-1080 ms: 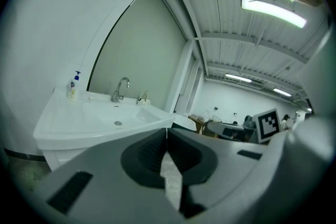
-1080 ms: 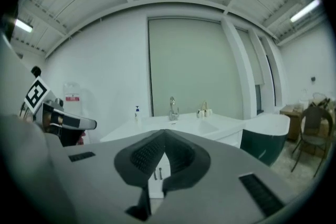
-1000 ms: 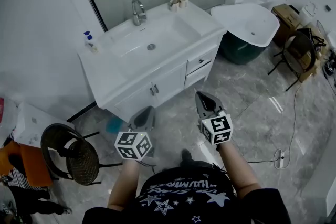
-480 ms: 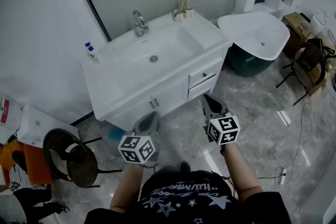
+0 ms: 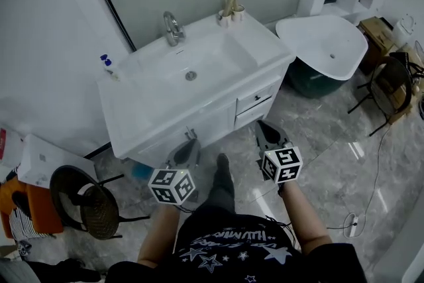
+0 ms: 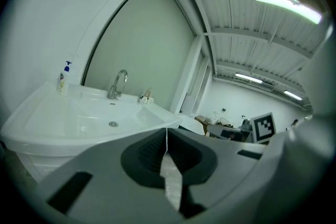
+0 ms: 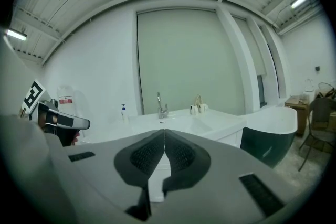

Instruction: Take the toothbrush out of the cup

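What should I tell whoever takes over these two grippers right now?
Left gripper: shut, empty, held short of the vanity.
Right gripper: shut, empty, level beside it.
The cups sit at the vanity's back right corner, right of the faucet. The toothbrush stands in one.
Done: nothing.
Left: step up to the vanity, open one gripper, grasp the toothbrush and lift it out.

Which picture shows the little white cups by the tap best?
Head view: the small white cups stand clear on the white sink counter's back corner. Left and right gripper views show them tinier, side-on.
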### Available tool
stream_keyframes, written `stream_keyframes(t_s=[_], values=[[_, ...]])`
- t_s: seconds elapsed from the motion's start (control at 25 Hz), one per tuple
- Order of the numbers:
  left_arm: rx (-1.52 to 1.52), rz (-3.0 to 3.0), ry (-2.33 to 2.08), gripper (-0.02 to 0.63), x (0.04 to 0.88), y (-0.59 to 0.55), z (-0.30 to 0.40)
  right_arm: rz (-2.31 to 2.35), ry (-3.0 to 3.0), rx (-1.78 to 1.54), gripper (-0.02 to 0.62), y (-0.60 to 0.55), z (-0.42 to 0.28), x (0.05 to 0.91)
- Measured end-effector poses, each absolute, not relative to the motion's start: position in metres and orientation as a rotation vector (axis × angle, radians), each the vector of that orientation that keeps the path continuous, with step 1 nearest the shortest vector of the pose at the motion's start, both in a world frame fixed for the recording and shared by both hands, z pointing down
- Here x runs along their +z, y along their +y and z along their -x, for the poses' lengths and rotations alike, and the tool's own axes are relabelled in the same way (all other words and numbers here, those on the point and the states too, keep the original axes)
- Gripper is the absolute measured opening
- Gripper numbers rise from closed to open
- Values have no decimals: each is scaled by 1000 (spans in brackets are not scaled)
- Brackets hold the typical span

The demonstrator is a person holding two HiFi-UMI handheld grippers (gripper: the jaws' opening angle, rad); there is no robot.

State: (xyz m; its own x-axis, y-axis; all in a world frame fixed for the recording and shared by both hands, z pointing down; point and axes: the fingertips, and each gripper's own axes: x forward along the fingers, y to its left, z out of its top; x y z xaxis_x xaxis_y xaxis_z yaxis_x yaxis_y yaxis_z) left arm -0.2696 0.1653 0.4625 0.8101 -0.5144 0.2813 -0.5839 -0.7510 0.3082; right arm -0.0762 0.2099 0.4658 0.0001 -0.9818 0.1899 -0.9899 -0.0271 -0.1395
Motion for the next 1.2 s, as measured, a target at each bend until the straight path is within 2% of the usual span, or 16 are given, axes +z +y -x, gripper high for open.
stream_keyframes(t_s=[0.6, 1.2], values=[[265, -2645, -749, 21, 461, 16, 155, -2273, -2104, 437, 14, 73, -34, 468], [338, -2603, -729, 21, 478, -107, 81, -2257, -2104, 510, 14, -59, -106, 473]])
